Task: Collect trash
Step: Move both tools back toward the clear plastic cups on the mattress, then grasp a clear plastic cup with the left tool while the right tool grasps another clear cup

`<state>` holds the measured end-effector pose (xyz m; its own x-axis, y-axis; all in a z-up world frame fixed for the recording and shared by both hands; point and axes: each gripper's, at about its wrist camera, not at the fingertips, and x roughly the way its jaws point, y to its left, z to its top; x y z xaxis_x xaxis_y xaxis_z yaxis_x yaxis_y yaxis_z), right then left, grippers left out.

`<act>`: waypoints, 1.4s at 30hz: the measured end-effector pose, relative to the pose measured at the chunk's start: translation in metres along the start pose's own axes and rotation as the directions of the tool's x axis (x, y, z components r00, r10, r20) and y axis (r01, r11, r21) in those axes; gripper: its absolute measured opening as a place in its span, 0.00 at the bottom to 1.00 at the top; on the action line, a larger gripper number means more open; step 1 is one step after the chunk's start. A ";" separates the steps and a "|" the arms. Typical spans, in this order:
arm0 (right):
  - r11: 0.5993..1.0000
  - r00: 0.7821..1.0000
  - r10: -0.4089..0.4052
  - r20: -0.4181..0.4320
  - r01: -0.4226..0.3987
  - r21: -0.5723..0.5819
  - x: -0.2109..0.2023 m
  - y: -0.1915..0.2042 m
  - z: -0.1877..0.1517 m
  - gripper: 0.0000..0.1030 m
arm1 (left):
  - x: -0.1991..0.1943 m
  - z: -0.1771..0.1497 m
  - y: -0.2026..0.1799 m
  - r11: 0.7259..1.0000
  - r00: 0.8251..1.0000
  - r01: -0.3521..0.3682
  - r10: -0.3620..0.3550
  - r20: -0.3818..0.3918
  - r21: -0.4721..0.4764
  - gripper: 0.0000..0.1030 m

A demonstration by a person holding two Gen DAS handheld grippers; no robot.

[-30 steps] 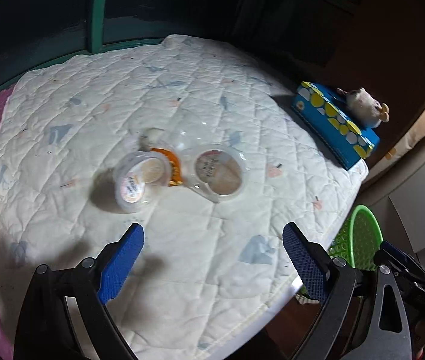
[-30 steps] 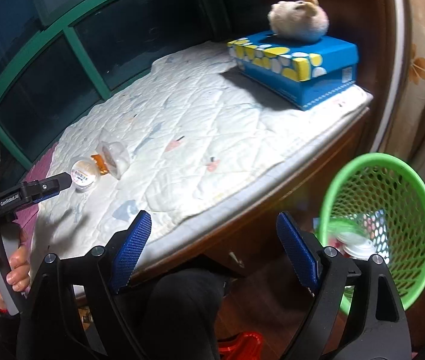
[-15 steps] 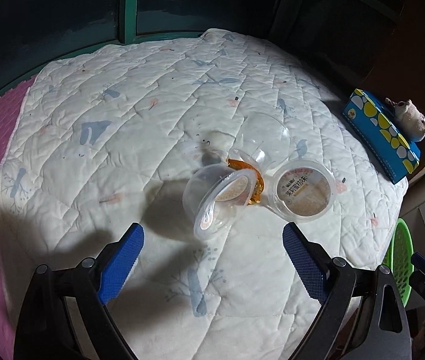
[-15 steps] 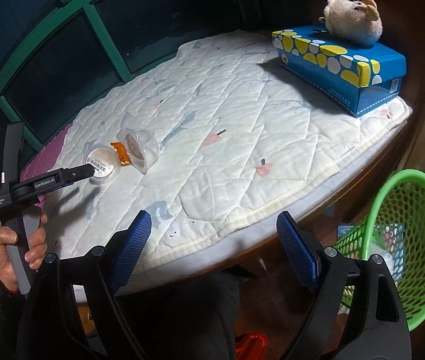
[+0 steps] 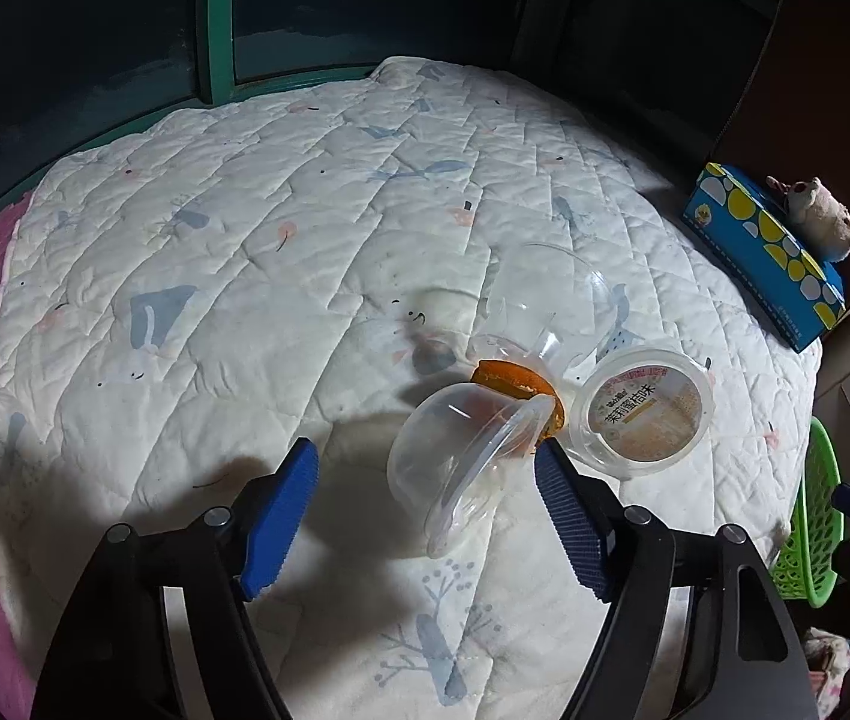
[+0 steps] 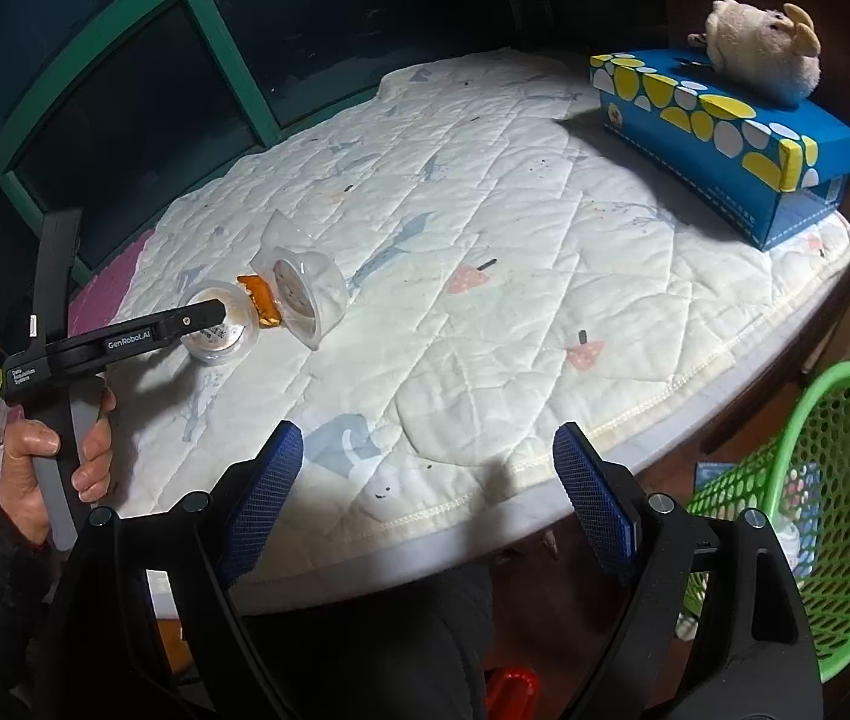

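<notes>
Since the earlier frames the left tool has come in close over the quilted mat, and its jaws have just been closing, with the tipped clear cup now between them but the pads not yet pressing on it. The cup lies on its side on the mat, its open rim turned toward the camera and its long axis running up and away from the tool toward the orange peel behind it. The right-hand pad sits just beside the cup's rim; the left-hand pad stands well apart from its wall. A labelled lidded cup rests just beside it on the right, with a clear dome lid behind. The right tool hangs apart and empty near the mat's front edge, far from the cups; the green basket stands below on its side. The left hand is plainly the nearer one for this pick.
</notes>
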<state>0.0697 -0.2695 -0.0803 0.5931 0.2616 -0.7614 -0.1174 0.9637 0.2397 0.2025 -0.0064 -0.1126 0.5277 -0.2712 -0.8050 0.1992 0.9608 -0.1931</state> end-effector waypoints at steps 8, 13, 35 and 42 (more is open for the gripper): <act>0.999 1.000 0.012 -0.001 -0.012 -0.036 0.016 0.014 0.018 0.83 | 0.002 -0.004 0.004 1.000 1.000 0.024 -0.024 0.000 0.003 0.44; 0.998 1.000 0.025 -0.010 -0.026 -0.066 0.032 0.023 0.028 0.83 | 0.000 -0.007 0.006 1.000 1.000 0.029 -0.029 0.005 -0.001 0.27; 0.983 0.995 0.073 -0.070 -0.084 -0.162 0.110 0.060 0.064 0.81 | -0.041 -0.018 0.039 0.995 0.997 0.052 -0.047 0.060 -0.085 0.25; 0.983 0.995 0.062 -0.082 -0.075 -0.165 0.127 0.060 0.068 0.77 | -0.046 -0.020 0.042 0.994 0.997 0.058 -0.053 0.062 -0.087 0.25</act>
<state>0.1918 -0.1822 -0.1215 0.5169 0.3247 -0.7921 -0.2919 0.9367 0.1935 0.1697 0.0481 -0.0950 0.5667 -0.3248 -0.7572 0.1566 0.9447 -0.2880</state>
